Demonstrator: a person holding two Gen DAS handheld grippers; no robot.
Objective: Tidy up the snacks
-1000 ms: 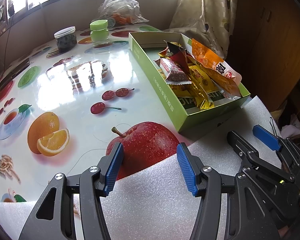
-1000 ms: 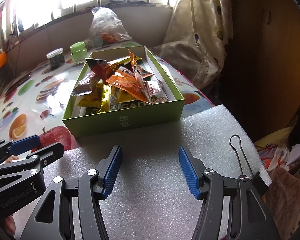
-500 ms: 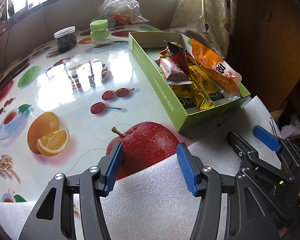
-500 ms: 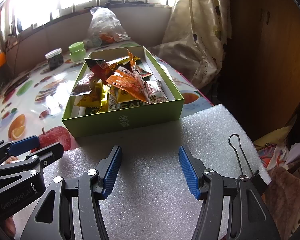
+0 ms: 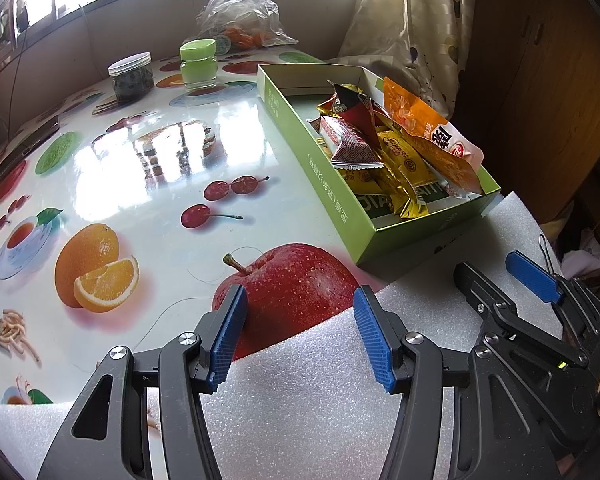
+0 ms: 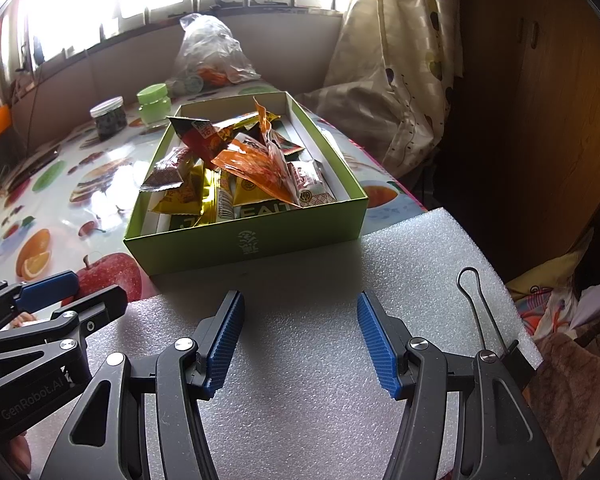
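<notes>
Left gripper (image 5: 300, 328): level above the foam sheet (image 5: 320, 400) at the desk (image 5: 140, 184) near edge, jaws released, empty. Box (image 6: 252, 240): on the desk beyond the foam, near the right edge, snacks (image 6: 244, 160) piled inside. Right gripper (image 6: 300, 332): level over the foam, facing the box, jaws released, empty.

Bare foam sheet (image 6: 300, 360) lies ahead of my hand-held grippers; the green snack box (image 6: 244, 242) blocks beyond it.
</notes>
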